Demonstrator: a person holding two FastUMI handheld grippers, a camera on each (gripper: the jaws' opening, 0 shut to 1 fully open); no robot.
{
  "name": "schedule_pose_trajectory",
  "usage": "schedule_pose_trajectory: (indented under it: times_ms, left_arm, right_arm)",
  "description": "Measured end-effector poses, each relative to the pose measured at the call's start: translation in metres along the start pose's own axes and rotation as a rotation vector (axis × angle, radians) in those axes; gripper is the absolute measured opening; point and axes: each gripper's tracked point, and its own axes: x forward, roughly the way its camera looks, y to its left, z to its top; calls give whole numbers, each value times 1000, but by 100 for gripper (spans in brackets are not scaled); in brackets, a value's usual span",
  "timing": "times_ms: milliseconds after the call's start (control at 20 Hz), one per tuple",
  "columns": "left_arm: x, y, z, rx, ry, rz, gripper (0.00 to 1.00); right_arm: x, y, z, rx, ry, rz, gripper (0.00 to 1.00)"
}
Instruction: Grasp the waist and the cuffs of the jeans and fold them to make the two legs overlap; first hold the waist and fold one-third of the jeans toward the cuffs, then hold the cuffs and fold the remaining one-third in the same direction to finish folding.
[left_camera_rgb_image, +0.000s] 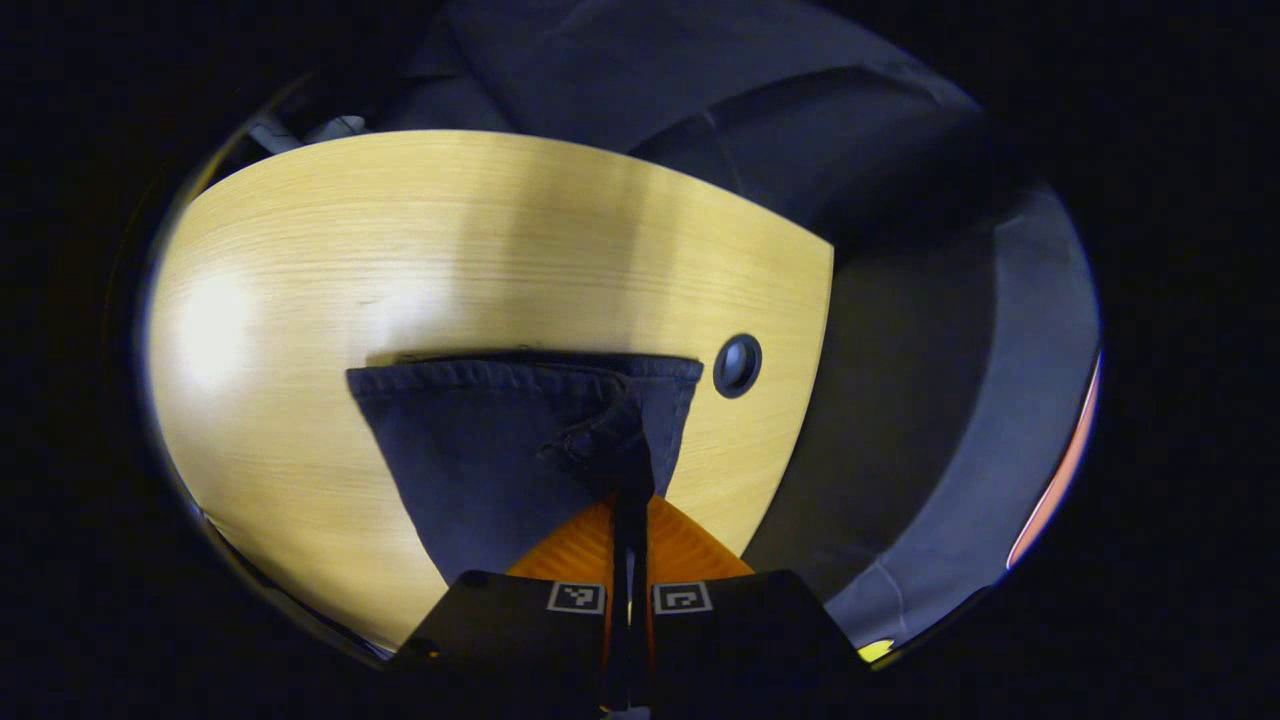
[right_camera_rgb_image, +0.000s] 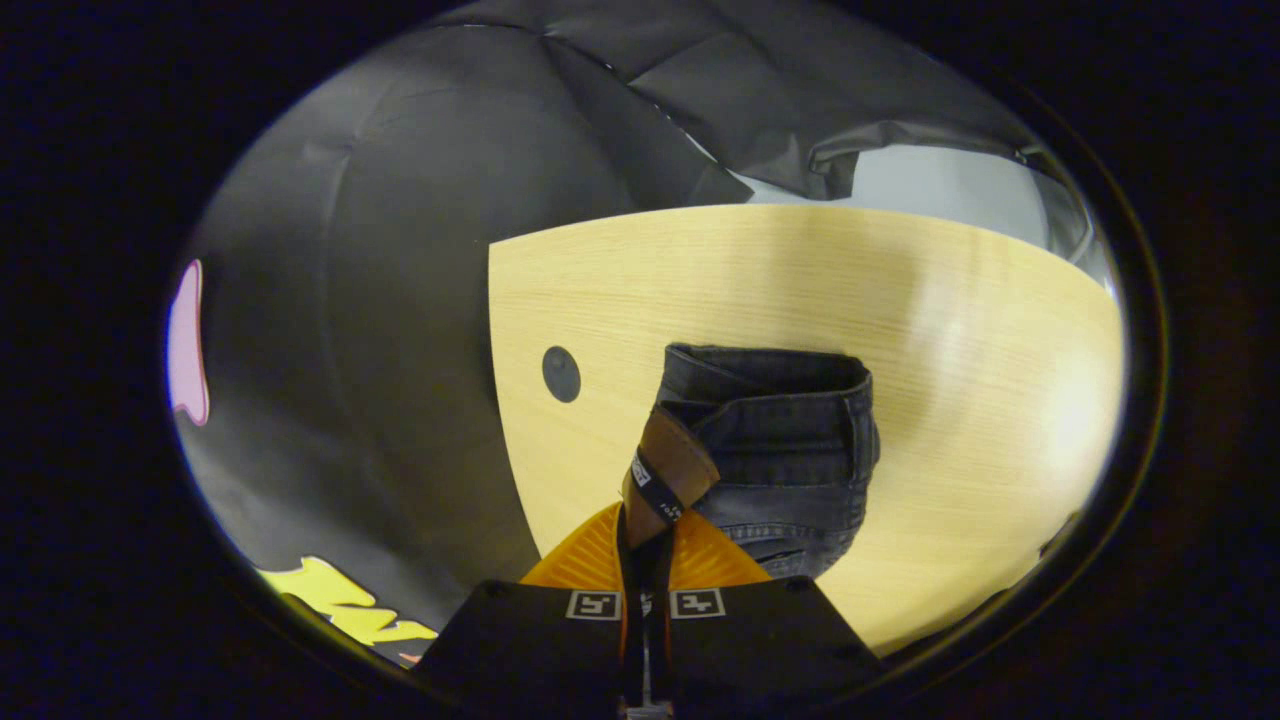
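Note:
Dark blue-black jeans (left_camera_rgb_image: 500, 450) lie on a light wooden table (left_camera_rgb_image: 420, 250). In the left gripper view a hemmed end with a stitched edge spreads ahead of me, and my left gripper (left_camera_rgb_image: 630, 500) is shut on a fold of that denim near a small button. In the right gripper view the waist of the jeans (right_camera_rgb_image: 790, 450) bunches up with its band open. My right gripper (right_camera_rgb_image: 648, 520) is shut on the waistband at its brown leather patch (right_camera_rgb_image: 670, 460).
A round dark cable hole (left_camera_rgb_image: 737, 365) sits in the table near its edge, also seen as the hole (right_camera_rgb_image: 561, 374) left of the waist. Black booth cloth (right_camera_rgb_image: 400, 250) hangs beyond the table's edge. Bare tabletop (right_camera_rgb_image: 950, 300) stretches beyond the jeans.

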Motion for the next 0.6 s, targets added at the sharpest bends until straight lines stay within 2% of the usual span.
schedule_pose_trajectory:
  times_ms: [50,100,250,350,450,500,550,600]
  left_arm:
    - [6,-1,1,27,14,1,4]
    - [11,-3,2,53,24,5,4]
    - [30,1,6,105,33,51,4]
    - [40,-4,1,119,49,31,4]
    - [39,-10,-3,140,55,18,7]
    - [38,-12,-5,151,53,25,10]
    - [35,-11,-3,165,54,39,24]
    - [32,-10,-5,176,58,55,17]
  right_arm:
    - [9,0,1,5,-4,-2,7]
    - [17,1,3,7,-6,-9,3]
    - [31,2,4,-1,-19,-20,5]
    - [33,0,4,-19,-31,-29,7]
    - [33,3,11,-28,-69,-24,15]
    - [32,2,14,-34,-87,-26,26]
    - [30,4,15,-38,-94,-17,26]
    - [27,7,14,-43,-107,-4,32]
